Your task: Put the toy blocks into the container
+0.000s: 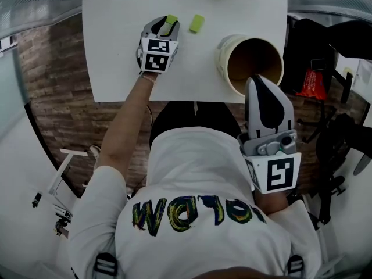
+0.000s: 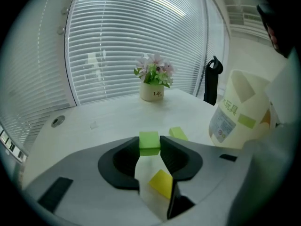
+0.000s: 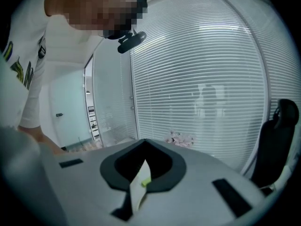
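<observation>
The green block [image 2: 149, 142] is a small, plain, bright-green brick with sharp edges, its top face paler than the face turned to the camera, and it sits pinched between the jaws of the left gripper [image 1: 165, 27], whose pads press on its two opposite sides. In the head view it lies at the gripper's 12 o'clock, over the white surface [image 1: 116, 51], and its longer side seems to run from about 7 to 1 o'clock, roughly along the jaws; in the left gripper view it looks almost square, so the long axis cannot be told for sure. A second green block [image 1: 196, 22] of the same colour lies loose on the surface at the held one's 3 o'clock, just beside it but apart, its long side also slanted toward 1 o'clock. Through the gap behind the jaws a yellow piece [image 2: 161, 182] shows on the surface; its shape is not clear. The container [image 1: 222, 54] – a cream tub with a brown inside and a printed label – stands at the blocks' 4 o'clock, tilted rather than upright, its mouth facing up toward the head camera. The right gripper [image 1: 256, 83] reaches it from 6 o'clock, its jaws clenched on a thin cream edge that appears to be the container's wall. A flower pot [image 2: 153, 92] stands at the surface's far side, at 12 o'clock of the held block in the left gripper view.
</observation>
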